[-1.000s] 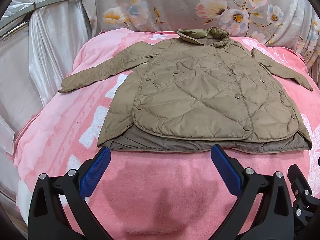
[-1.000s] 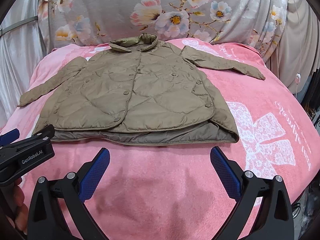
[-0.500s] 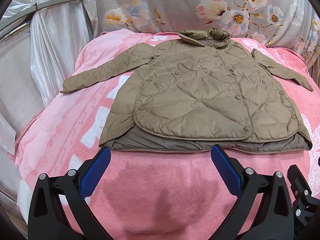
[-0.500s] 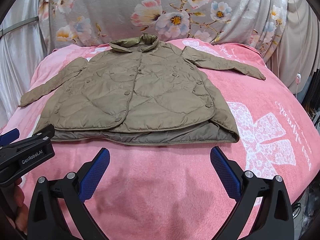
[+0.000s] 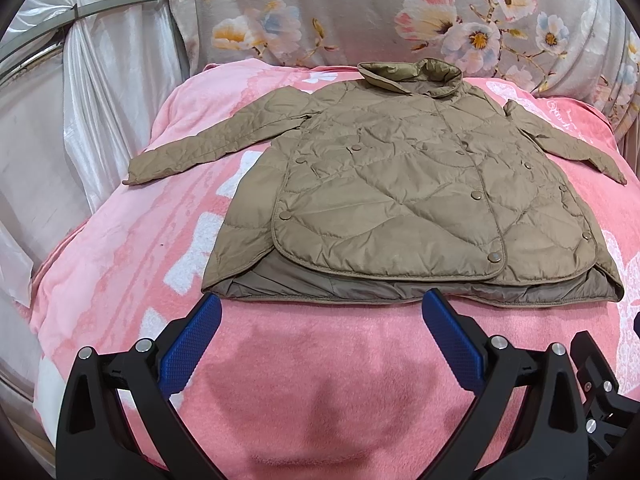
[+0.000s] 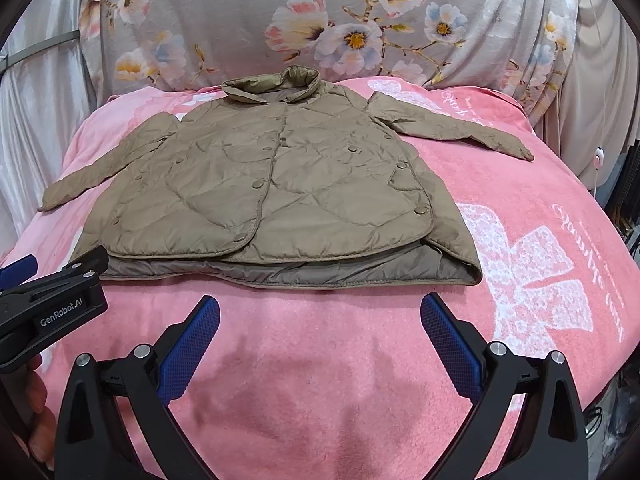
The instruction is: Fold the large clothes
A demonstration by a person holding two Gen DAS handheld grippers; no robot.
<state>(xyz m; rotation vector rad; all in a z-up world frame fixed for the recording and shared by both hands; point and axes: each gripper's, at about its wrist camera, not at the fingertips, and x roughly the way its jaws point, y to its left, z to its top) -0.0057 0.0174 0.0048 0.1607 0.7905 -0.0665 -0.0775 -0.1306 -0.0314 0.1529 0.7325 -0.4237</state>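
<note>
A tan quilted jacket (image 5: pixel 408 184) (image 6: pixel 272 192) lies flat and buttoned on a pink blanket (image 5: pixel 312 380) (image 6: pixel 320 360), collar at the far end, both sleeves spread outward. Its left sleeve (image 5: pixel 208 148) reaches toward the blanket's left side, its right sleeve (image 6: pixel 452 128) toward the right. My left gripper (image 5: pixel 320 304) hovers open just short of the hem, holding nothing. My right gripper (image 6: pixel 320 306) is also open and empty, a little before the hem. The left gripper's body (image 6: pixel 52 308) shows at the left edge of the right wrist view.
Floral fabric (image 5: pixel 360 12) (image 6: pixel 320 20) hangs behind the bed. A shiny white curtain (image 5: pixel 60 120) drapes at the left. On the right, a cable with a small round switch (image 6: pixel 598 156) hangs past the blanket's edge. A hand (image 6: pixel 36 420) holds the left gripper.
Both views have shifted very slightly, the jacket sitting a touch lower in frame. Both grippers stay open and the jacket has not moved.
</note>
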